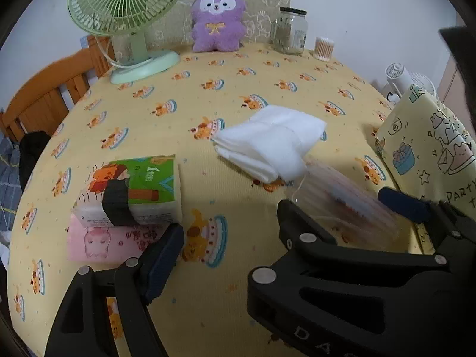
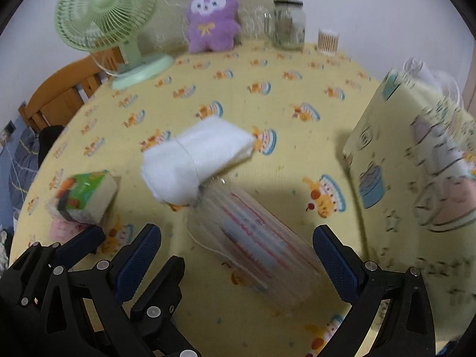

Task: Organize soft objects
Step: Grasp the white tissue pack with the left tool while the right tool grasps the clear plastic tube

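Both grippers, left gripper (image 1: 229, 238) and right gripper (image 2: 238, 253), gape empty; near-left tissue packs (image 1: 131, 190) stacked, central white towel (image 1: 270, 139) unsorted.

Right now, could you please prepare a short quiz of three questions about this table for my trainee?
1. True or false: the green tissue pack lies on top of the pink tissue pack.
2. Multiple choice: what does the white folded cloth partly cover? A) the glass jar B) the clear plastic sleeve C) the purple plush toy
3. Fill in: in the right wrist view, the right gripper has its fingers on both sides of the clear plastic sleeve, and the jaws are ____.

Key: 1 true; 2 B; 3 open.
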`<control>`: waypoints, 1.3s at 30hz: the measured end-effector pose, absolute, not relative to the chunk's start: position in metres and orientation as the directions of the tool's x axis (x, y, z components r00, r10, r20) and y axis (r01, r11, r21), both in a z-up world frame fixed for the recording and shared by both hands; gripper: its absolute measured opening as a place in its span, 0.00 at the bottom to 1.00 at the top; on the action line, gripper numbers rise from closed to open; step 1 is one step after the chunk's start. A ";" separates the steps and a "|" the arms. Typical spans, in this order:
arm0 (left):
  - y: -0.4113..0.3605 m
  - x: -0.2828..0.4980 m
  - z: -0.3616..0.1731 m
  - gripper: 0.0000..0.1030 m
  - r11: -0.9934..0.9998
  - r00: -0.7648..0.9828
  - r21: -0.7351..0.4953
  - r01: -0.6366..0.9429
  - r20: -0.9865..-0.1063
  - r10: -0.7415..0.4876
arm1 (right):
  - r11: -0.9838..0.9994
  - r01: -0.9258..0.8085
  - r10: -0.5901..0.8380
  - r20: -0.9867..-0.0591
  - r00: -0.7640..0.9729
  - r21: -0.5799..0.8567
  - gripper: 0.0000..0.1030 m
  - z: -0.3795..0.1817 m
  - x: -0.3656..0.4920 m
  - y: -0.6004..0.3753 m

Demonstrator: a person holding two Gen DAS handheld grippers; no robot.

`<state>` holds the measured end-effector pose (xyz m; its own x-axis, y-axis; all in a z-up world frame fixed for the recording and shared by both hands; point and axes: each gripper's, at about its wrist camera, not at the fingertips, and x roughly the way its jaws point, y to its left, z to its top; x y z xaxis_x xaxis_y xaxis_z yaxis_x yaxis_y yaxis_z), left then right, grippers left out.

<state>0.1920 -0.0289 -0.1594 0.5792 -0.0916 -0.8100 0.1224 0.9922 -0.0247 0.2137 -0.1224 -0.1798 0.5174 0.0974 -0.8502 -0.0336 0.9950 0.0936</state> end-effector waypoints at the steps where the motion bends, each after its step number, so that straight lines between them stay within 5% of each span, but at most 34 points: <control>1: -0.030 0.192 -0.160 0.79 0.992 0.581 -0.017 0.123 -0.809 -0.085 | 0.993 -0.029 0.111 -0.851 0.513 0.112 1.00 -0.182 0.215 -0.124; 12: -0.029 0.186 -0.162 0.83 0.992 0.600 -0.004 0.127 -0.796 -0.080 | 0.991 -0.070 0.131 -0.843 0.522 0.111 0.99 -0.185 0.215 -0.123; 16: -0.029 0.180 -0.161 0.83 0.990 0.585 -0.003 0.143 -0.806 -0.087 | 0.995 -0.061 0.100 -0.828 0.551 0.079 0.52 -0.180 0.205 -0.122; 20: -0.024 0.168 -0.153 0.82 0.989 0.593 -0.013 0.144 -0.800 -0.097 | 0.992 -0.074 0.125 -0.836 0.534 0.102 0.36 -0.175 0.196 -0.121; 26: -0.006 0.156 -0.142 0.82 0.991 0.595 -0.048 0.125 -0.796 -0.114 | 0.990 -0.062 0.140 -0.841 0.522 0.126 0.27 -0.164 0.183 -0.107; 39: 0.016 0.159 -0.112 0.83 0.995 0.668 -0.020 0.094 -0.740 -0.078 | 0.982 -0.045 0.173 -0.787 0.593 0.183 0.27 -0.130 0.181 -0.084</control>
